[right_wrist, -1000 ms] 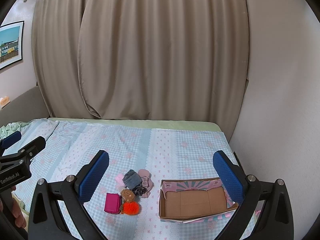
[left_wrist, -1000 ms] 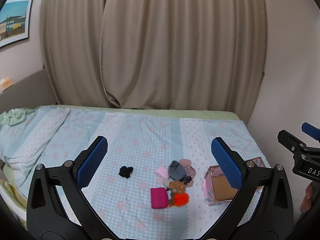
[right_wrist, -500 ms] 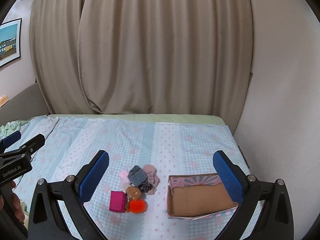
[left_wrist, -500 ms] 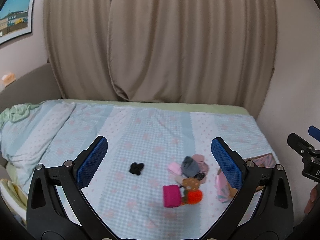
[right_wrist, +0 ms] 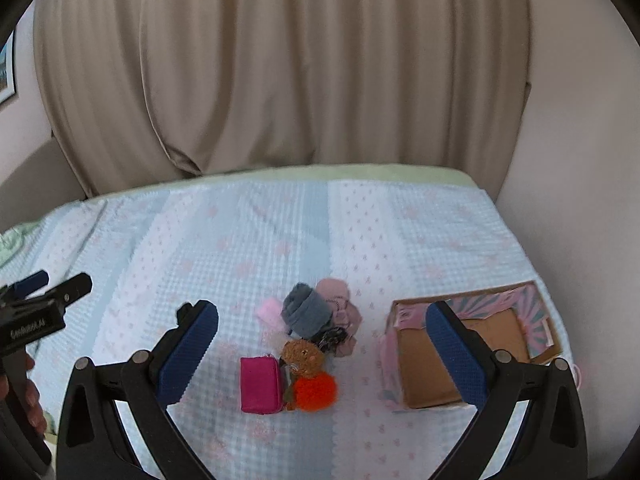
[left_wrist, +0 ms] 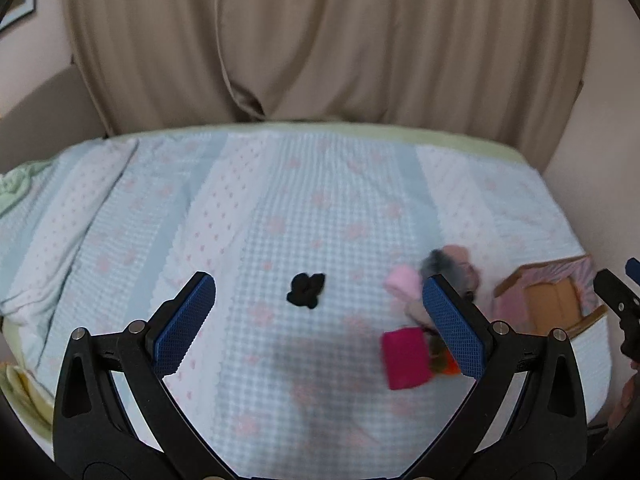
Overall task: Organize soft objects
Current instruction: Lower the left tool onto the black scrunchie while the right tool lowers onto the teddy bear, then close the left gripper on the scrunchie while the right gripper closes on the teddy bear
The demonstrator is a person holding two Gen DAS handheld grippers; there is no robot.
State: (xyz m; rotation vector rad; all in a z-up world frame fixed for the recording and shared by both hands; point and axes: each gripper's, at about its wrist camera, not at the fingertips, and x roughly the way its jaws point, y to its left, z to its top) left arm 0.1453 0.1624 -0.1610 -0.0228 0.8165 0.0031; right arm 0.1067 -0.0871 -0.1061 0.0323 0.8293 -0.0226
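left gripper [left_wrist: 318,312]: jaws wide open, empty, above bed [left_wrist: 280,208]
black item [left_wrist: 306,290]: alone on bed, between left jaws in view, apart from pile
right gripper [right_wrist: 320,344]: jaws wide open, empty
pile [right_wrist: 308,340]: grey, pink, brown, orange soft things plus magenta pouch [right_wrist: 260,384], framed between right jaws
box [right_wrist: 472,352]: open, right of pile, behind right finger
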